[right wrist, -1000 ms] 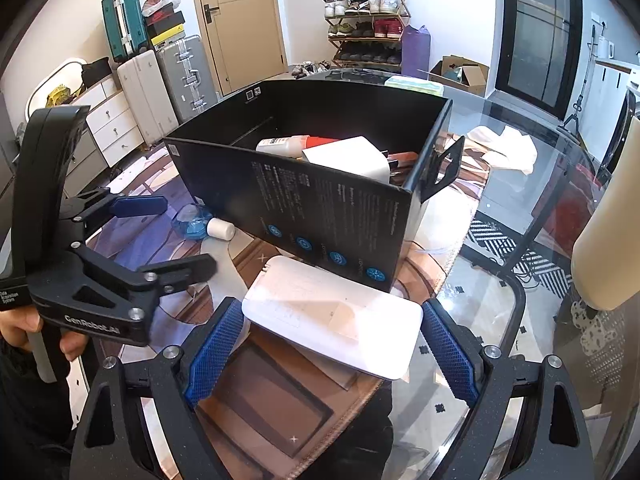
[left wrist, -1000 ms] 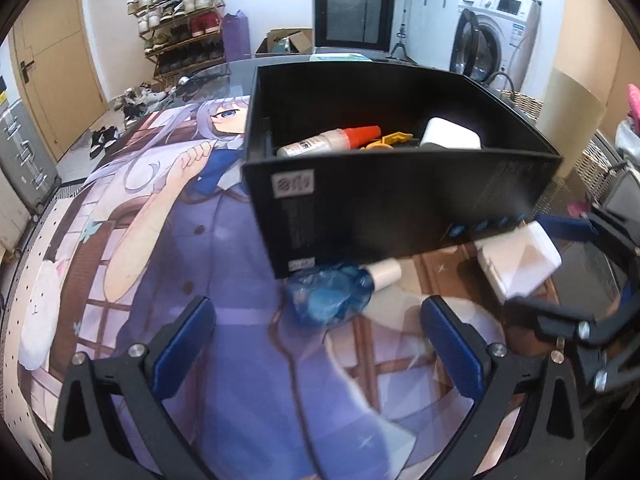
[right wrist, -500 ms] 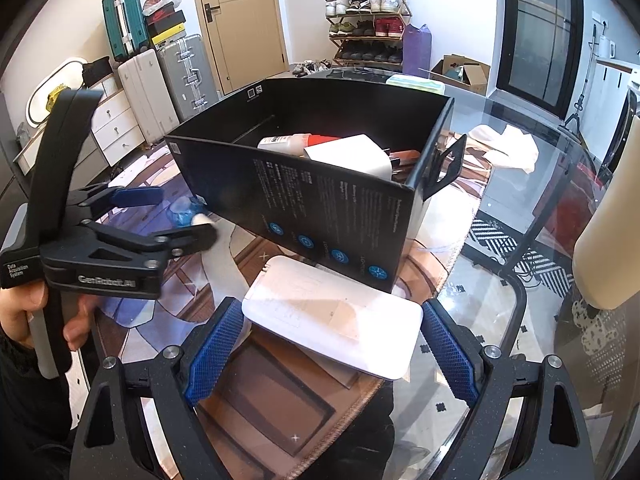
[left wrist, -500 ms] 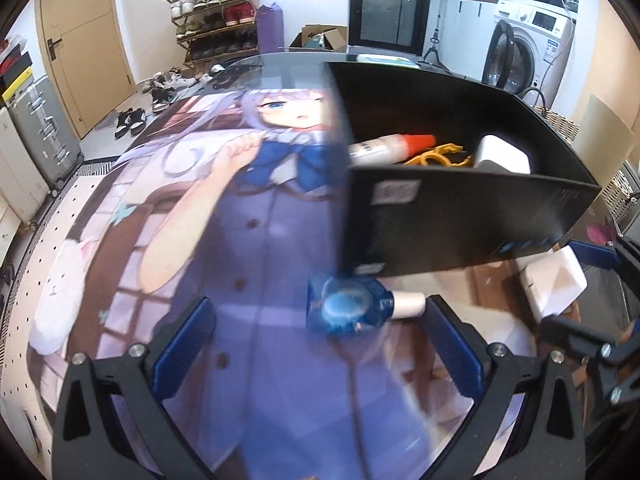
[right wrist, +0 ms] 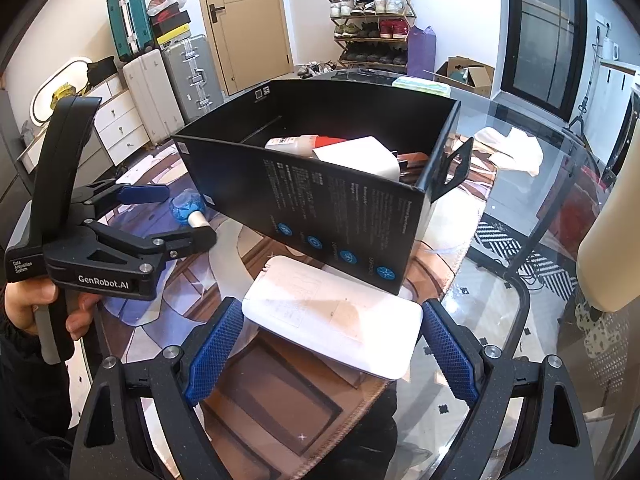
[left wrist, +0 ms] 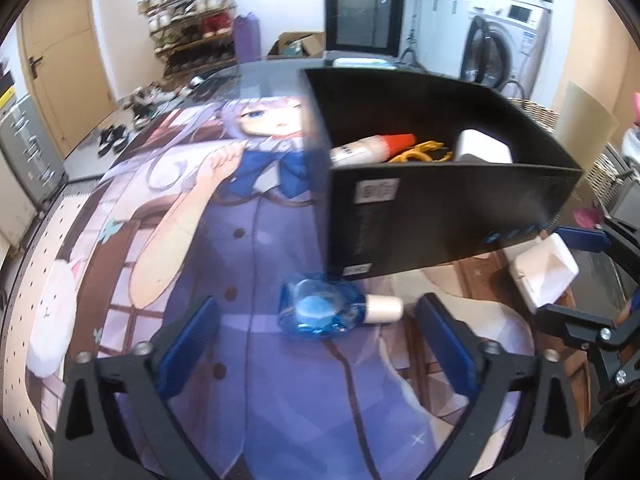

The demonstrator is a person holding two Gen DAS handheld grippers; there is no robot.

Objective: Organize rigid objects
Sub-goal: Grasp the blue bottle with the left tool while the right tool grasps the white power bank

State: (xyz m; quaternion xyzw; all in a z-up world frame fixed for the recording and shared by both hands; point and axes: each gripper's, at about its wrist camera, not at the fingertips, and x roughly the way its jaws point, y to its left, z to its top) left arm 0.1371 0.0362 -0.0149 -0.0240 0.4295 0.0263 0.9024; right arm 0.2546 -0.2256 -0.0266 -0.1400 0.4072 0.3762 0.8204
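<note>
Blue bottle (left wrist: 320, 312) lying dead ahead of left gripper (left wrist: 316, 344), long axis crosswise, cap right. I'm holding jaws spread; right gripper (right wrist: 332, 360) spread, straddling white case (right wrist: 332, 316).

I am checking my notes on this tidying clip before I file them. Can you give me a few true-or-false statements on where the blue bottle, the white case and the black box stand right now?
1. The blue bottle lies on its side on the mat, outside the black box. True.
2. The left gripper is shut on the blue bottle. False: its fingers stand open on either side of the bottle, apart from it.
3. The white case lies on the mat in front of the black box, between the open fingers of the right gripper. True.
4. The black box is empty. False: a white bottle with a red cap, something yellow and a white block lie inside.
</note>
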